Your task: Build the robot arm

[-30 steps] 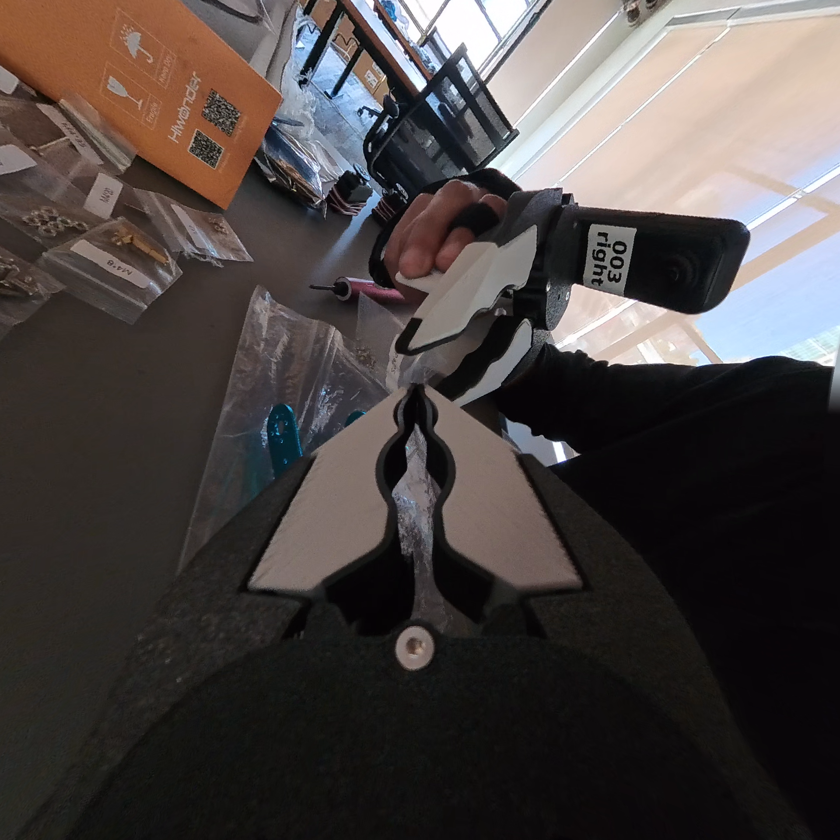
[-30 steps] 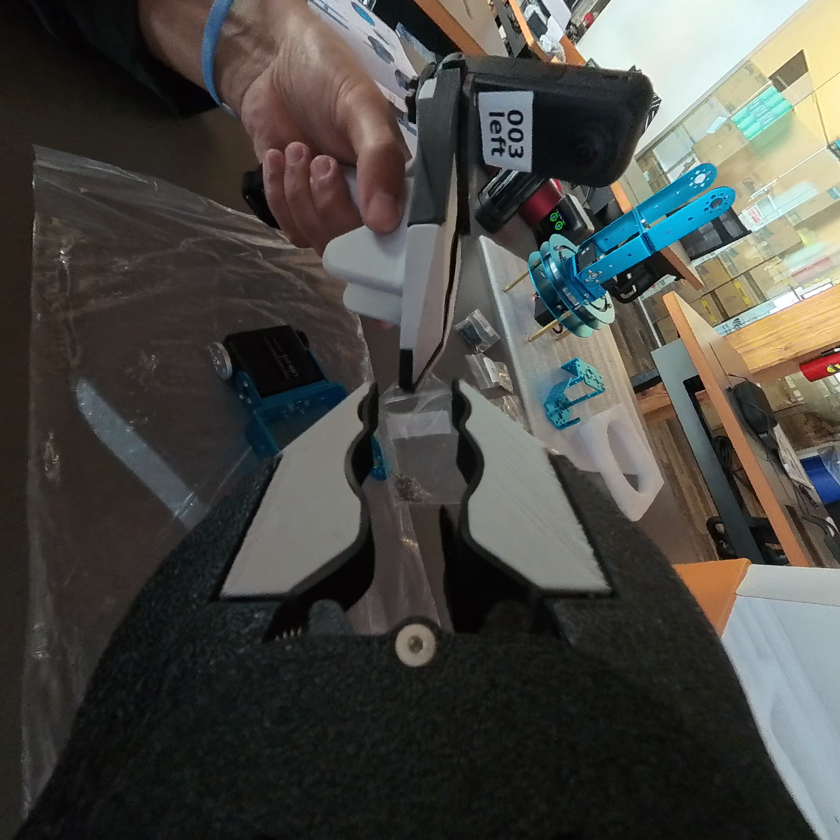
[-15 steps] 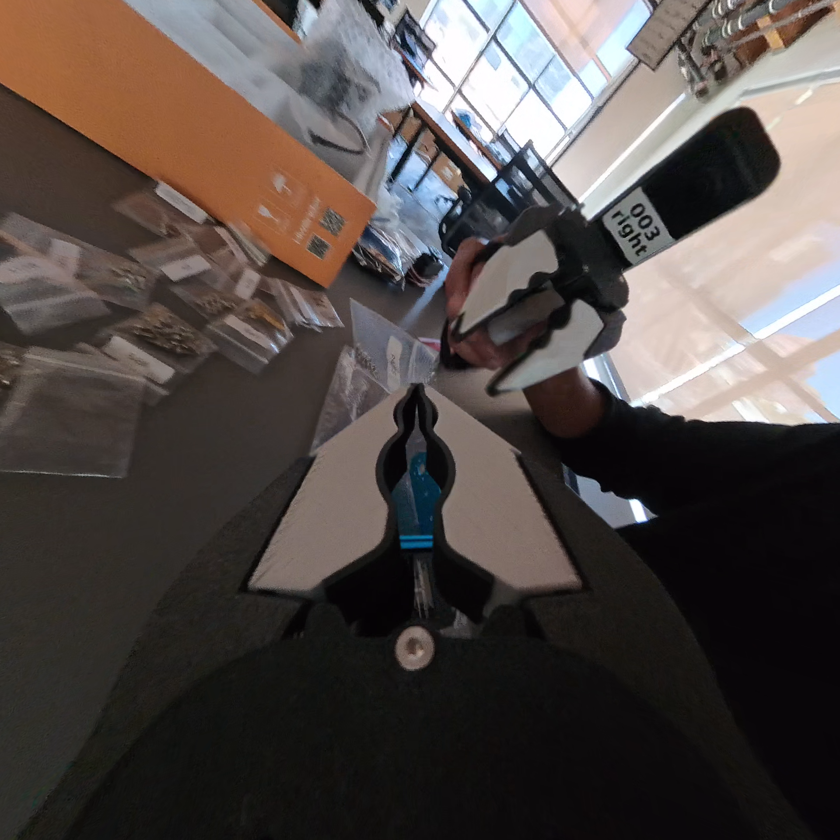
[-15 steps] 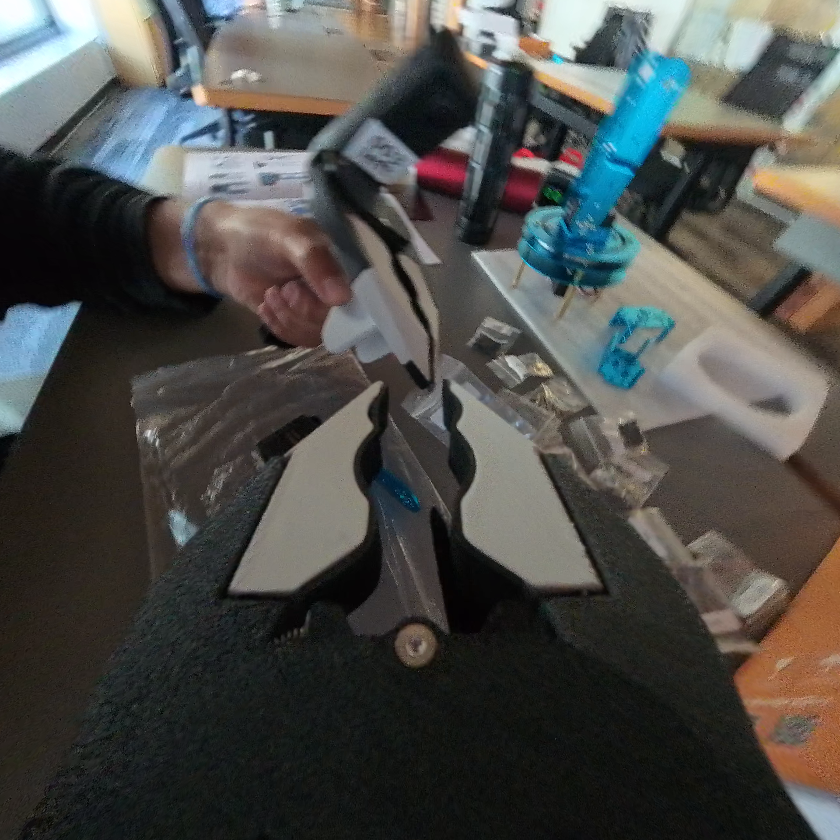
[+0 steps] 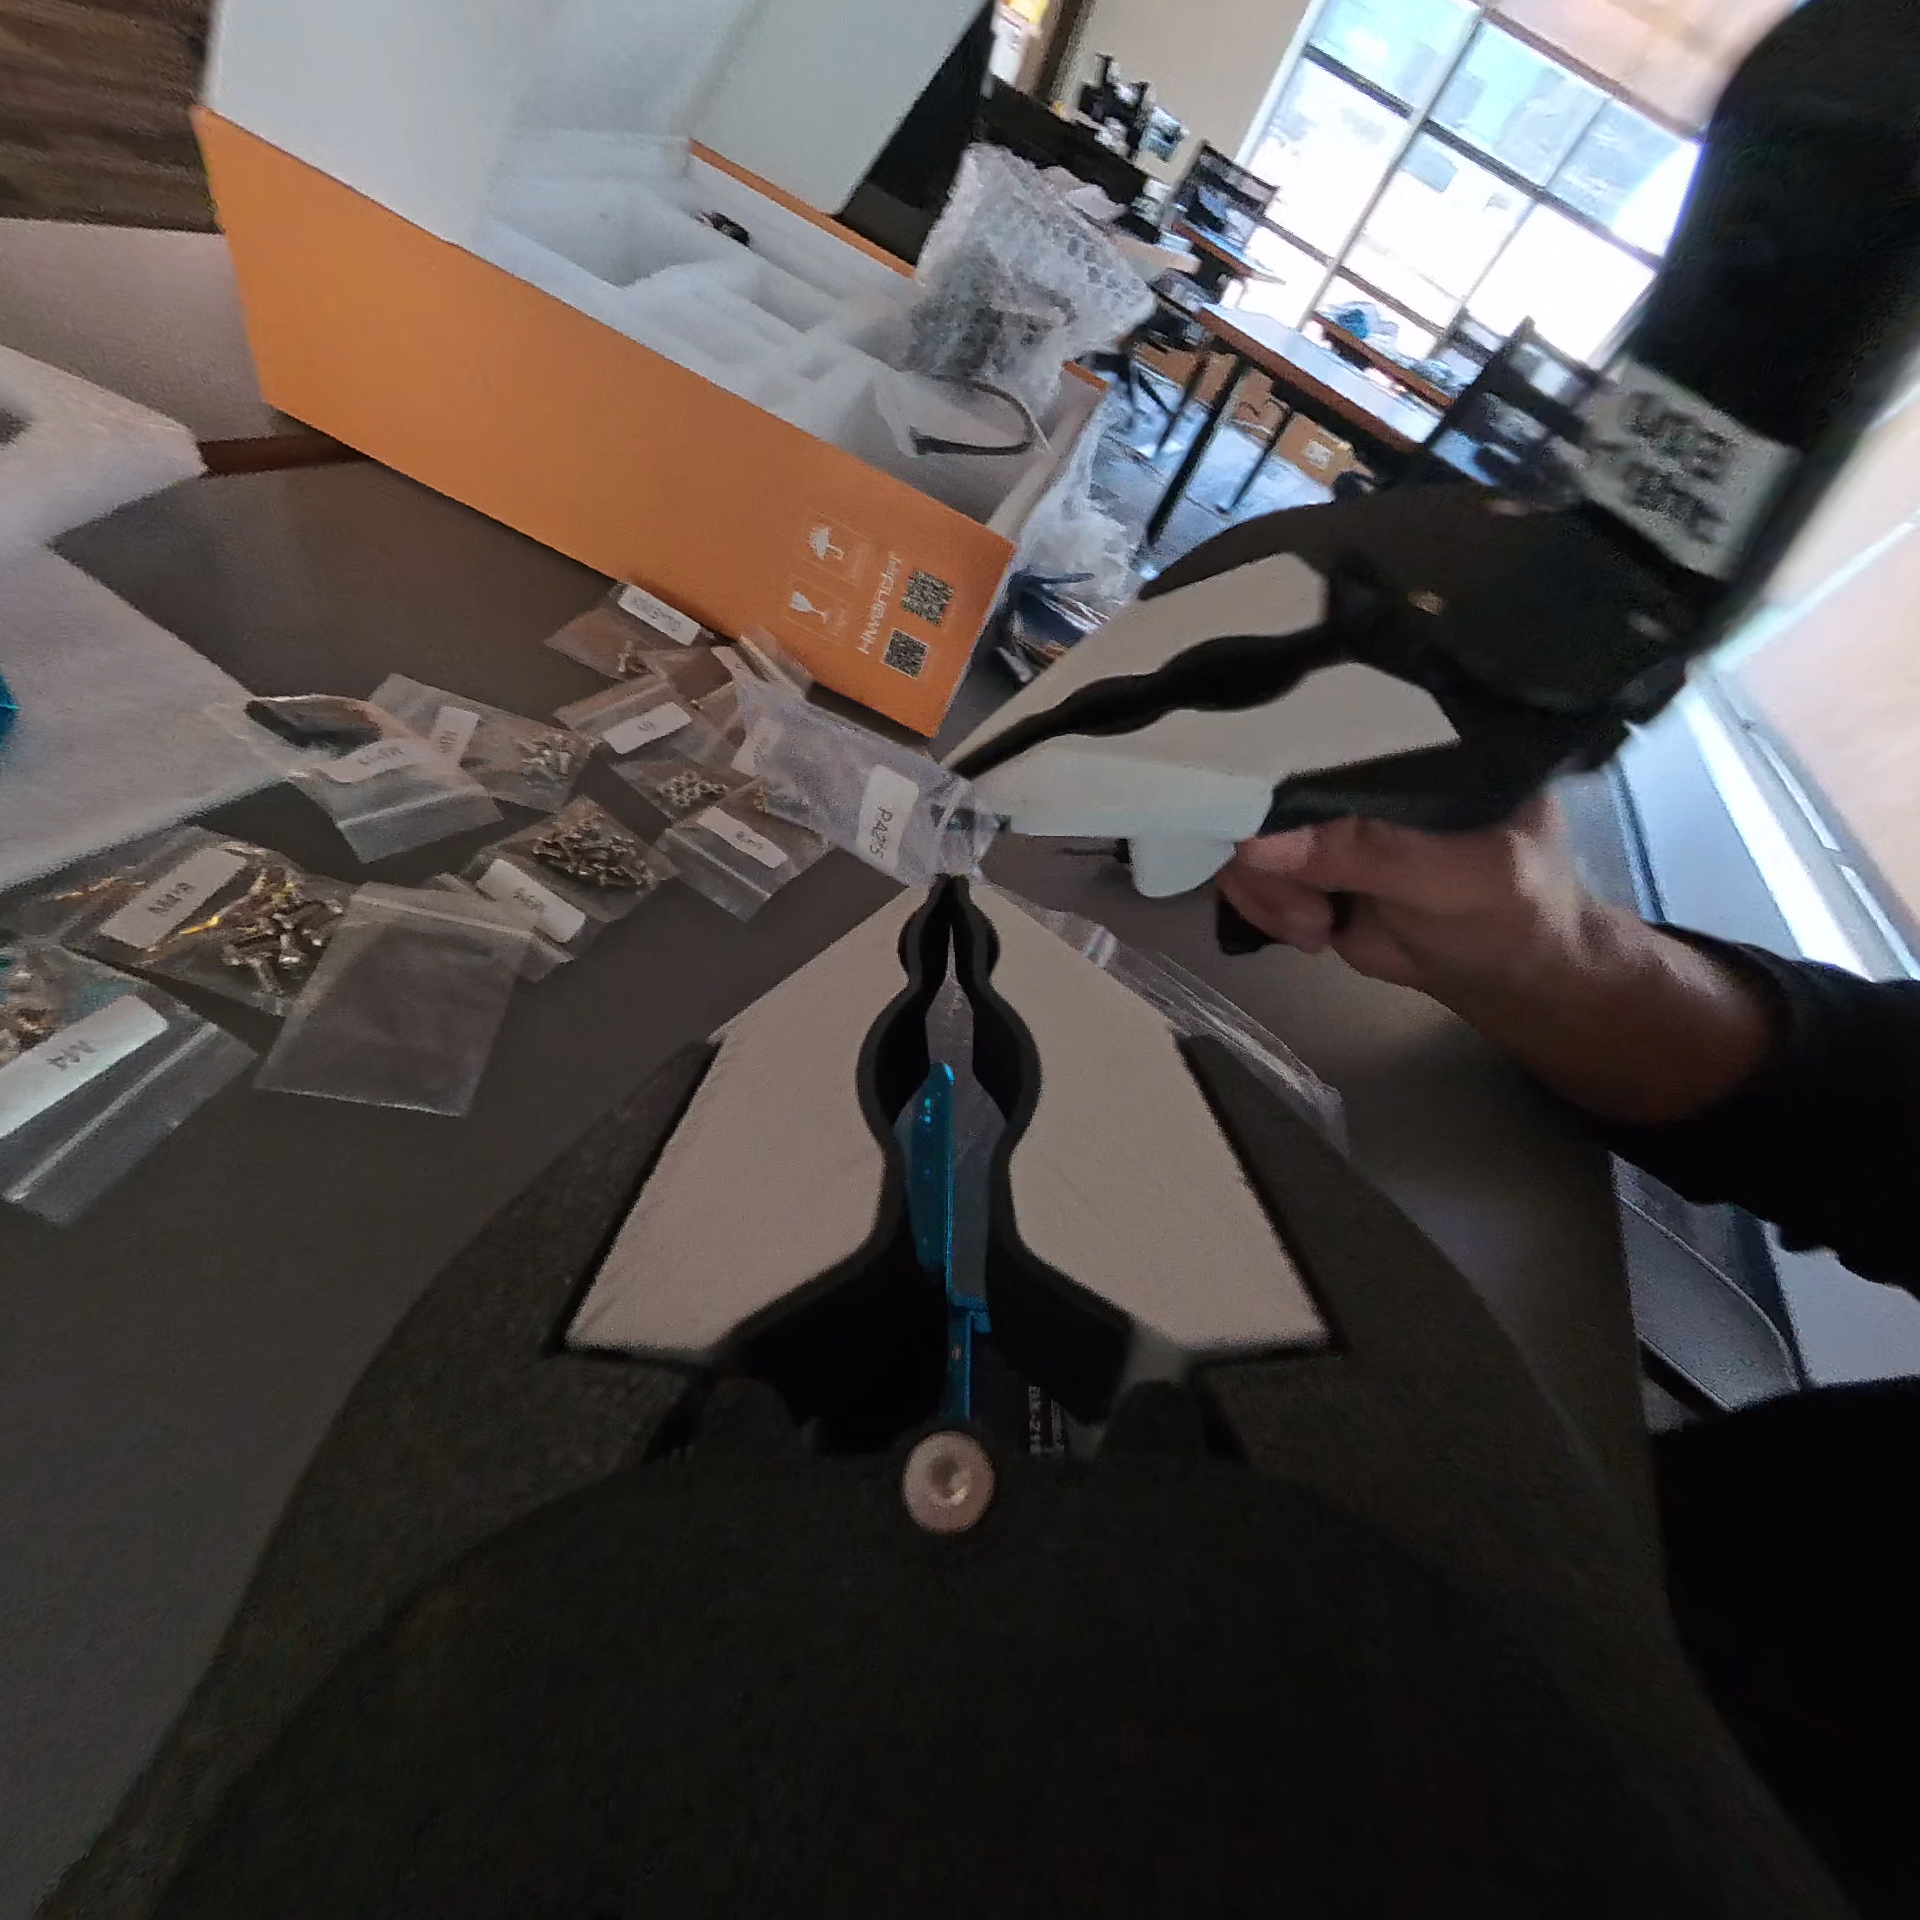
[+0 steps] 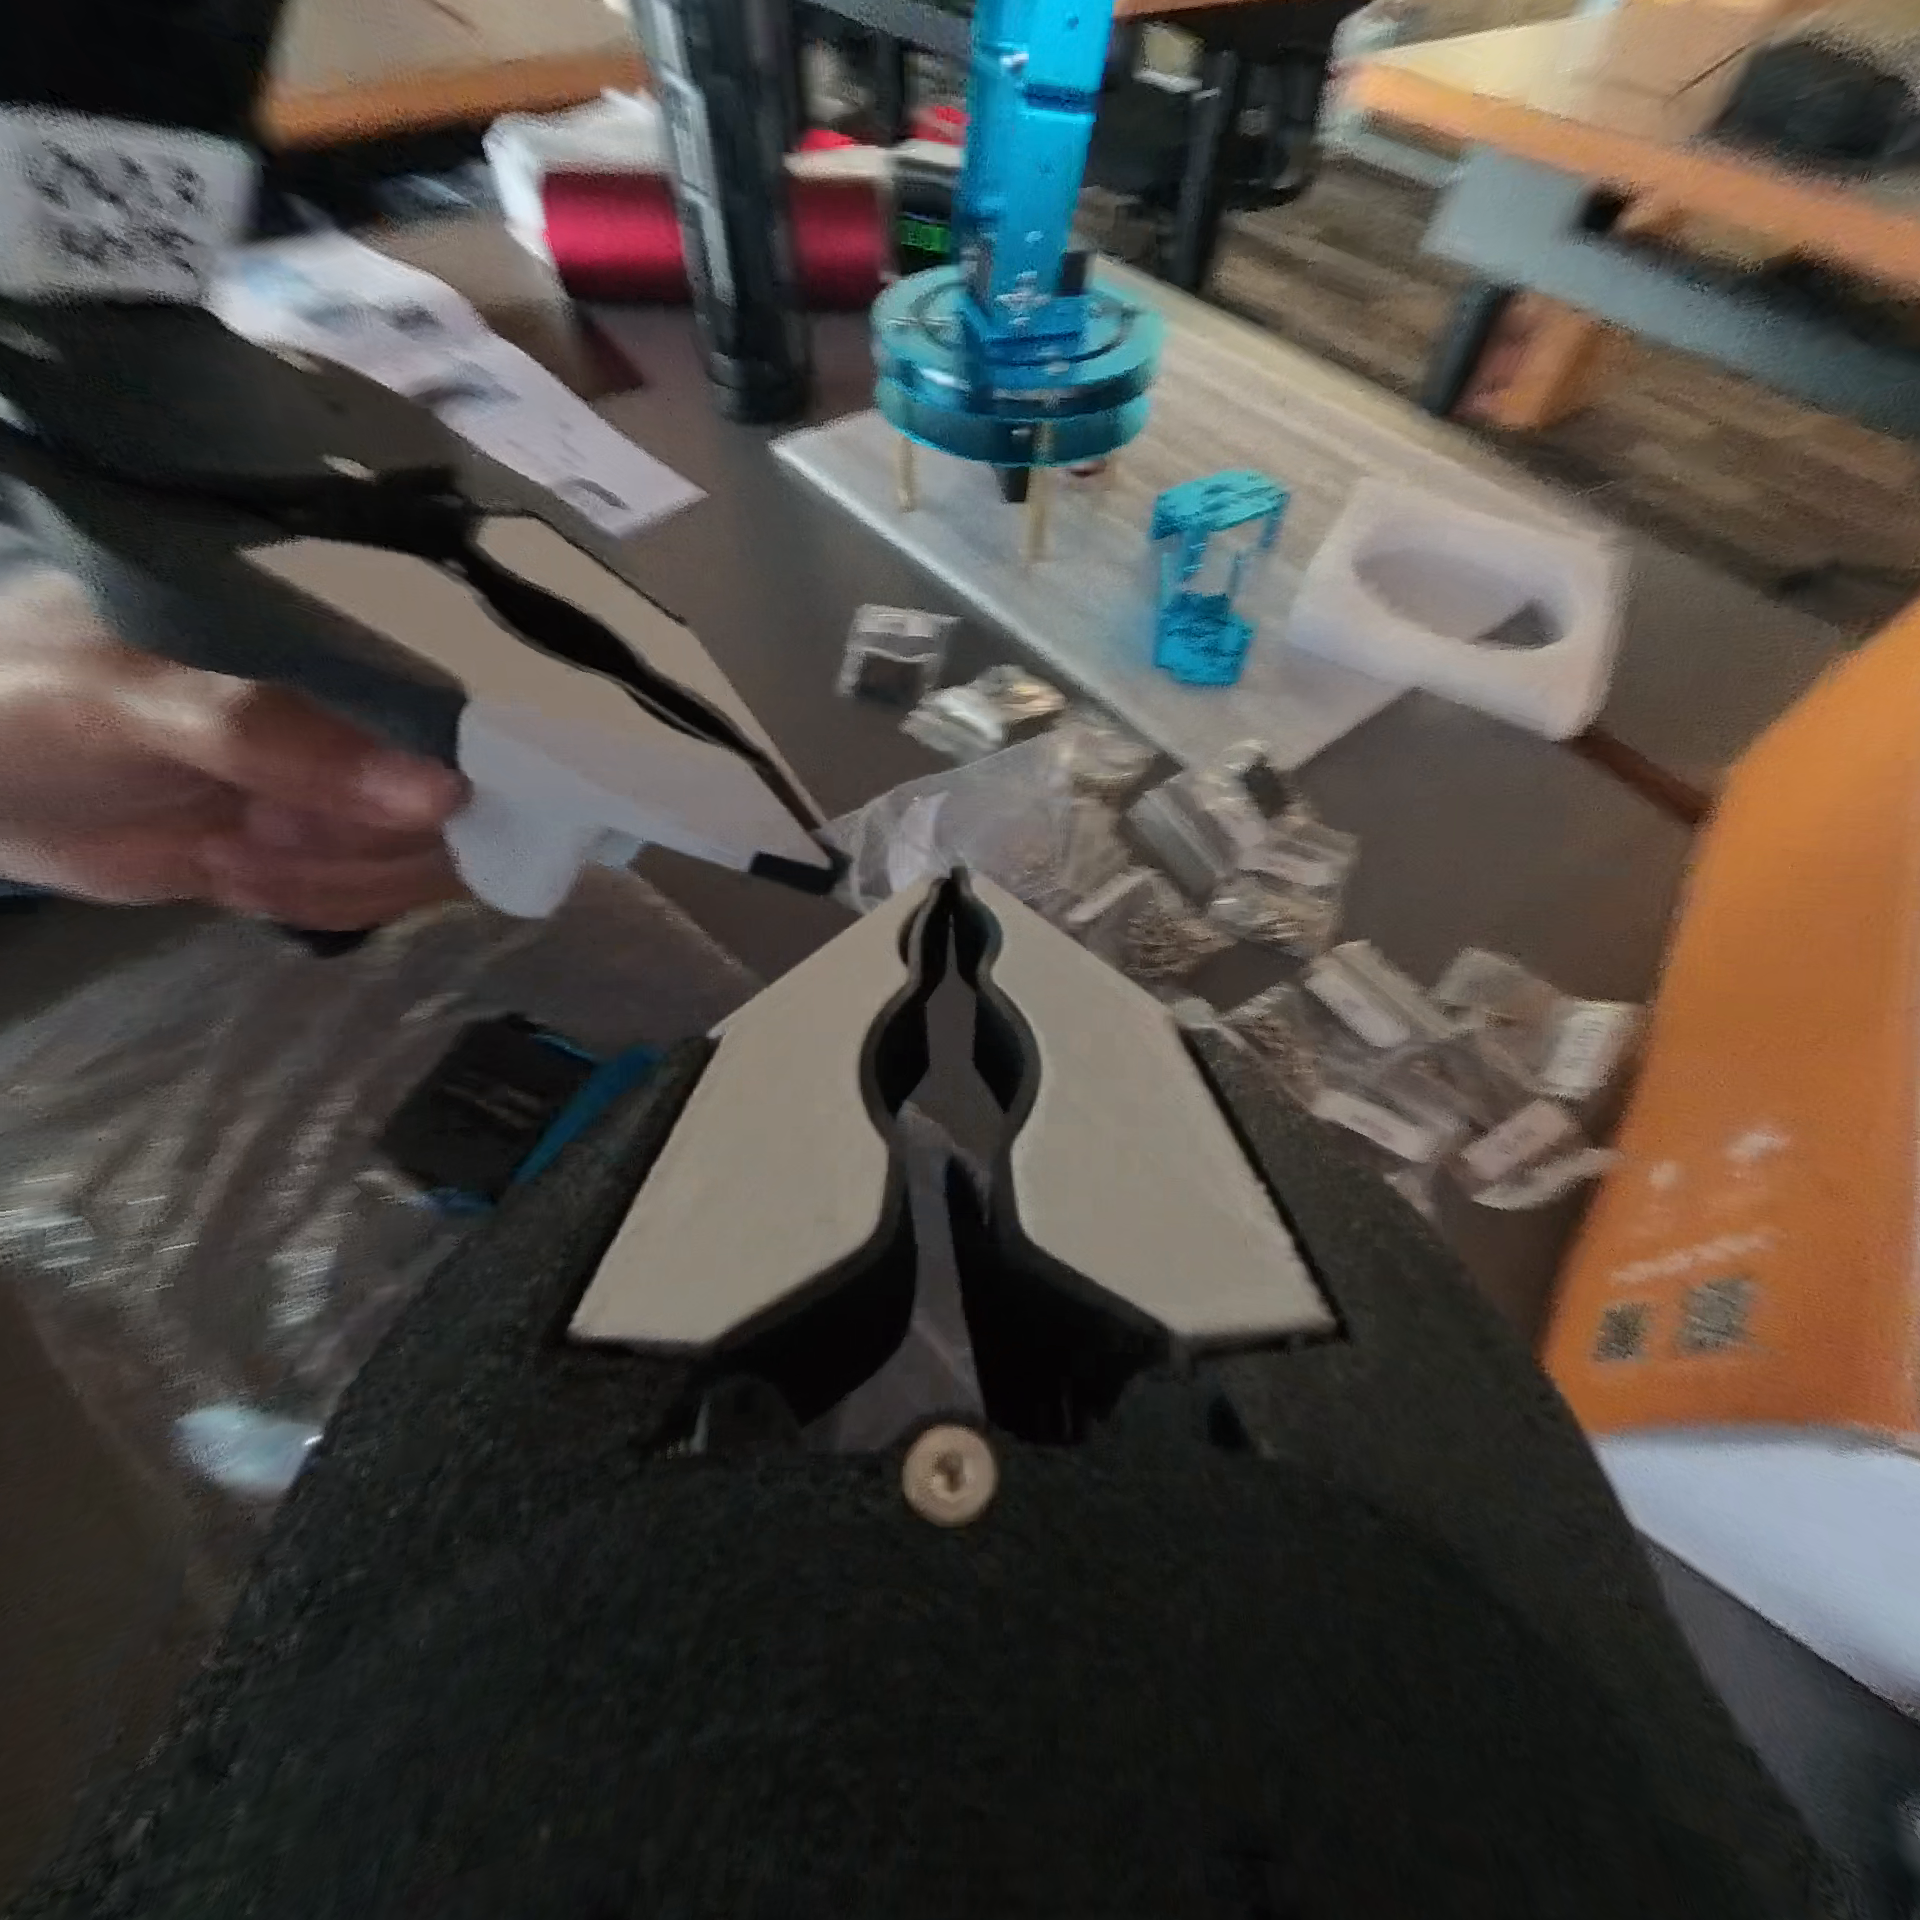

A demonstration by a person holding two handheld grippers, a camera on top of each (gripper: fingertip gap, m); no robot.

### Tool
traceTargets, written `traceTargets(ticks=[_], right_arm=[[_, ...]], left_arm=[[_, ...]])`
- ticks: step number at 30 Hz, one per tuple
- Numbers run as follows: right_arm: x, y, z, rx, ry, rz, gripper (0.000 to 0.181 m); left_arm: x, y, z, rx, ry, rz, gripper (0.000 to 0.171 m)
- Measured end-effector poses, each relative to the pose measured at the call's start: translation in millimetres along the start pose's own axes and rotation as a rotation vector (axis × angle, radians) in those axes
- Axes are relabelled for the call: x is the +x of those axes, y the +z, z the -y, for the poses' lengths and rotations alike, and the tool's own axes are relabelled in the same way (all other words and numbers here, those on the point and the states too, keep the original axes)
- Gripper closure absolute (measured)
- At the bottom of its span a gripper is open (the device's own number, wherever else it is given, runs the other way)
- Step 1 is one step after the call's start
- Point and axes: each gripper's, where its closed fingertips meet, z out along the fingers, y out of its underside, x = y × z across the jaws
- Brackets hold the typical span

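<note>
My left gripper (image 5: 951, 899) is shut on the edge of a large clear plastic bag (image 5: 1247, 1029). The bag hangs under it, and a blue metal part (image 5: 935, 1164) shows through the jaw slot. In the right wrist view the large bag (image 6: 208, 1091) holds a black servo (image 6: 478, 1101). My right gripper (image 6: 951, 883) is shut on a small clear bag (image 6: 914, 821). The left wrist view shows this small bag (image 5: 842, 774) with a white label, pinched at the right gripper's tips (image 5: 961, 795). The left gripper (image 6: 821, 857) sits just left of my right fingertips. The view is blurred.
Several small labelled bags of screws (image 5: 582, 842) lie on the dark table. An open orange box (image 5: 582, 436) with white foam stands behind them. A blue robot arm on a round base (image 6: 1018, 353), a blue bracket (image 6: 1210, 582), a white foam block (image 6: 1455, 603) and a black bottle (image 6: 748, 208) stand farther off. Left and right tips are no more than a few centimetres apart. The blue bracket (image 6: 1210, 582) is about equally far from each gripper, around 25 cm.
My right jaws, open around the small bag a second ago, have closed on it. Both grippers have swung round and risen. The left gripper has stayed shut on the large bag.
</note>
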Motion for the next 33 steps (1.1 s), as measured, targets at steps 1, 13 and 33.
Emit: traceTargets(ticks=[1, 13, 33], right_arm=[[0.5, -1.8, 4.0, 0.006, -0.074, -0.092, 0.181], [-10.2, -1.5, 3.3, 0.008, -0.027, -0.032, 0.171], [-25.5, -21.7, 3.1, 0.056, -0.252, 0.243, 0.126]], left_arm=[[1.2, 0.9, 0.6, 0.016, 0.007, 0.016, 0.171], [11.8, 0.2, 0.1, 0.015, 0.025, -0.021, 0.171], [16.7, -12.8, 2.1, -0.059, 0.119, -0.209, 0.171]])
